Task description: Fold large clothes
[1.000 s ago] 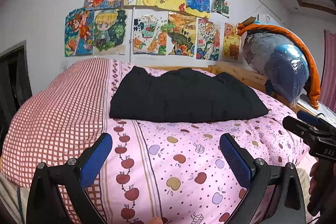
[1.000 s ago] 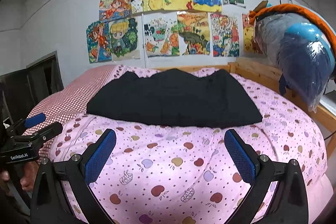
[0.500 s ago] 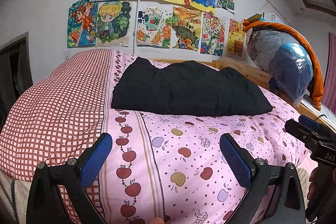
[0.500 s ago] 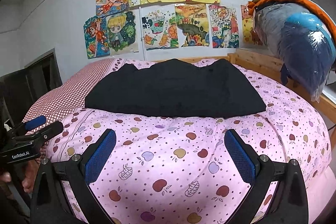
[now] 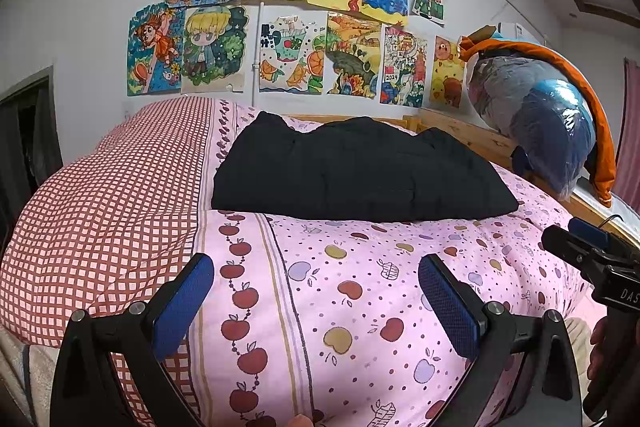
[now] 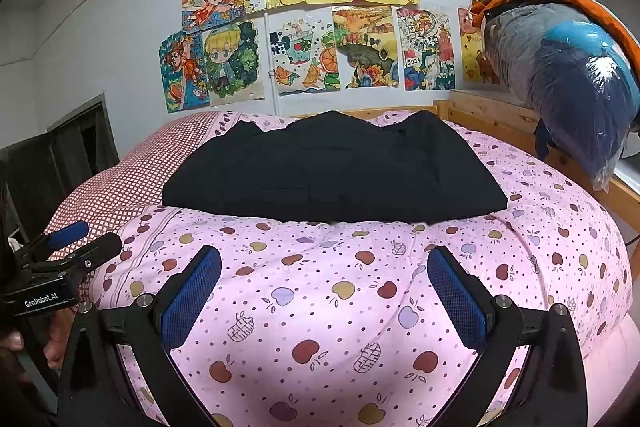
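A black garment [image 5: 356,175] lies in a flat folded slab on the pink apple-print quilt [image 5: 360,287], toward the far end of the bed; it also shows in the right wrist view [image 6: 336,175]. My left gripper [image 5: 316,283] is open and empty, held above the quilt's near part, well short of the garment. My right gripper [image 6: 324,279] is open and empty, also short of the garment's near edge. Each gripper appears in the other's view: the right gripper at the right edge [image 5: 592,259], the left gripper at the left edge [image 6: 60,255].
A red checked quilt part [image 5: 108,203] lies left of the garment. A wooden bed rail [image 6: 496,123] runs along the right, with a plastic-wrapped bundle [image 6: 568,79] resting on it. Drawings [image 6: 320,23] cover the wall behind. A dark doorway [image 6: 60,163] is at left.
Both views have shifted slightly and tilted; the garment sits a little lower in frame. The garment itself has not moved and both grippers stay open.
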Tool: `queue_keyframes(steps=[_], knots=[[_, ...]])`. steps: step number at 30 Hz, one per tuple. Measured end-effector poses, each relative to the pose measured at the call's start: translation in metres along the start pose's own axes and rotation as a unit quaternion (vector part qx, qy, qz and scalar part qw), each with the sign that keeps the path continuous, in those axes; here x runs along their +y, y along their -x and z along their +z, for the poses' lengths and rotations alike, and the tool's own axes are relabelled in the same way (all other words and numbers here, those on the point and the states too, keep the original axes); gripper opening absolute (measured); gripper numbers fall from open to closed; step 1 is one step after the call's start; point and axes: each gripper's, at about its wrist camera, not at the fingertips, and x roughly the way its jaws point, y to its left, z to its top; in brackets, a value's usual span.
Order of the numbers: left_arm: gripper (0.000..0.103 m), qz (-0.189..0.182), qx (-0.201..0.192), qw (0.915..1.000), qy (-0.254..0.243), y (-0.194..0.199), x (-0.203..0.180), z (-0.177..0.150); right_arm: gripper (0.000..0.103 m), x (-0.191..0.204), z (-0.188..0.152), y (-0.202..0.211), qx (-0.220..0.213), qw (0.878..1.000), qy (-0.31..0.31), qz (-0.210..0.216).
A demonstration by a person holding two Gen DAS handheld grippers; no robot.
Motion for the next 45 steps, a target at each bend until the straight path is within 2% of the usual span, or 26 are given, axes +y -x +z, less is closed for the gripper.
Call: queue_keyframes(steps=[45], knots=[[0.103,0.002,0.0,1.0,-0.004,-0.0015,0.0007,-0.0032,0.101,0.0039,-0.005,-0.0023,0.001,1.0,-0.004,-0.003]])
